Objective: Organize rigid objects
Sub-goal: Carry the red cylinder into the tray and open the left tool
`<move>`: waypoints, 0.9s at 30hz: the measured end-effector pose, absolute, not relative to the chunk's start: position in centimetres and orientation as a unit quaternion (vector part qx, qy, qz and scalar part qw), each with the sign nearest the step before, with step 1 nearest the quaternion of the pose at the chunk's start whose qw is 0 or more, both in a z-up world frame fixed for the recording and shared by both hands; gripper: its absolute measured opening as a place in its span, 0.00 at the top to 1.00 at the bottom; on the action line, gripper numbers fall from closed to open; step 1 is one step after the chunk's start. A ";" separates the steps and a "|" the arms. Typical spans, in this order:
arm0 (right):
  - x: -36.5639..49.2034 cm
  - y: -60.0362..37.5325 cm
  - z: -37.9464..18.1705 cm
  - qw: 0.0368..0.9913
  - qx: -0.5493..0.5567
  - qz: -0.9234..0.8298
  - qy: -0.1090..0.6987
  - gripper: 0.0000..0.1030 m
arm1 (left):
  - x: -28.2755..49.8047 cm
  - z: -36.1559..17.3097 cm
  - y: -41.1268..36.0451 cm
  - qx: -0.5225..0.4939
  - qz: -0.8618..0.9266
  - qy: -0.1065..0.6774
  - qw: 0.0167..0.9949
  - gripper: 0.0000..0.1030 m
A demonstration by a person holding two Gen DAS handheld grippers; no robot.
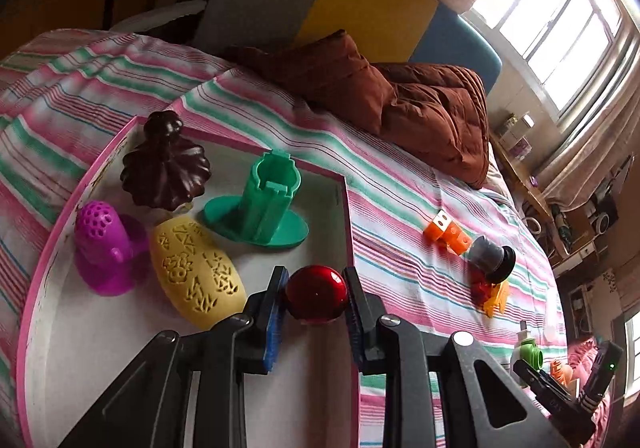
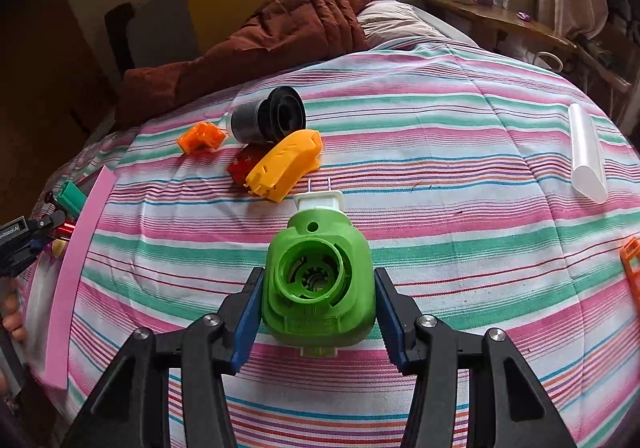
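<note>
Red glossy ball point(image 1: 317, 295) sits between the blue pads of my left gripper point(image 1: 316, 302), over the near edge of the pink-rimmed white box point(image 1: 60, 220). Pads look in contact on both sides of the ball, jaws narrow; I read it as gripped.

Box contents, left wrist view: dark brown ribbed piece point(image 1: 166, 164) at the back, teal stand with an upright tube point(image 1: 264, 204) beside it, purple perforated piece point(image 1: 106, 248) at the left, yellow engraved oval point(image 1: 196, 272) just beside the ball.

Right gripper point(image 2: 318, 306) is partly open around the green housing with a round socket point(image 2: 318, 280), white plug end pointing away from the camera. Both pads stand close against its sides; I cannot tell from this view whether they press on it.

On the striped bedspread point(image 2: 460, 248), beyond the housing: yellow curved piece point(image 2: 286, 164) overlapping a red part point(image 2: 240, 168), black-and-grey cylinder point(image 2: 268, 120), orange block point(image 2: 202, 138). White tube point(image 2: 586, 156) lies well apart to the right.
</note>
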State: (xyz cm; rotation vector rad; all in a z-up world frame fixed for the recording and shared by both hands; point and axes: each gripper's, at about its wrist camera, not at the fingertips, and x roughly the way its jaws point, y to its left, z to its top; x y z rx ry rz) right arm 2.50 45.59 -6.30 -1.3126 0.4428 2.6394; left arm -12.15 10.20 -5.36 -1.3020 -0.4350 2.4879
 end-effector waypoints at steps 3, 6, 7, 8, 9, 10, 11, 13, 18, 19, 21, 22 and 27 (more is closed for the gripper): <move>2.5 45.9 -6.4 0.079 -0.440 0.880 0.161 0.49 | -11.7 -4.9 10.5 -0.450 0.871 -0.133 0.145 0.67; 2.5 45.9 -6.3 0.080 -0.439 0.881 0.159 0.49 | -10.9 -4.1 10.3 -0.434 0.881 -0.125 0.145 0.61; 2.5 45.8 -6.3 0.080 -0.440 0.880 0.158 0.49 | -10.7 -3.7 10.2 -0.426 0.884 -0.124 0.144 0.61; 2.5 45.8 -6.4 0.079 -0.440 0.880 0.159 0.49 | -10.6 -3.4 10.1 -0.421 0.887 -0.124 0.145 0.61; 2.5 45.7 -6.4 0.079 -0.441 0.880 0.160 0.49 | -10.6 -3.2 10.0 -0.420 0.887 -0.125 0.145 0.61; 2.5 45.7 -6.4 0.079 -0.442 0.879 0.160 0.49 | -10.7 -3.1 9.8 -0.422 0.886 -0.127 0.147 0.61; 2.5 45.7 -6.4 0.078 -0.442 0.879 0.161 0.49 | -10.7 -2.9 9.7 -0.423 0.884 -0.130 0.147 0.61; 2.6 45.6 -6.4 0.078 -0.441 0.880 0.160 0.49 | -10.3 -2.6 9.1 -0.422 0.886 -0.134 0.142 0.61; 2.7 45.6 -6.1 0.074 -0.438 0.882 0.160 0.49 | -8.3 -2.3 8.6 -0.423 0.890 -0.096 0.137 0.61; 2.6 45.6 -6.1 0.073 -0.437 0.882 0.160 0.49 | -7.9 -2.3 8.5 -0.426 0.890 -0.090 0.138 0.61; 2.6 45.4 -6.1 0.070 -0.437 0.883 0.159 0.49 | -7.2 -2.4 8.0 -0.430 0.888 -0.087 0.135 0.60; 2.7 45.3 -6.0 0.069 -0.436 0.883 0.159 0.49 | -6.9 -2.6 7.8 -0.436 0.885 -0.091 0.138 0.61; 2.8 44.6 -5.9 0.063 -0.435 0.886 0.151 0.49 | -5.5 -3.6 7.6 -0.460 0.870 -0.092 0.152 0.61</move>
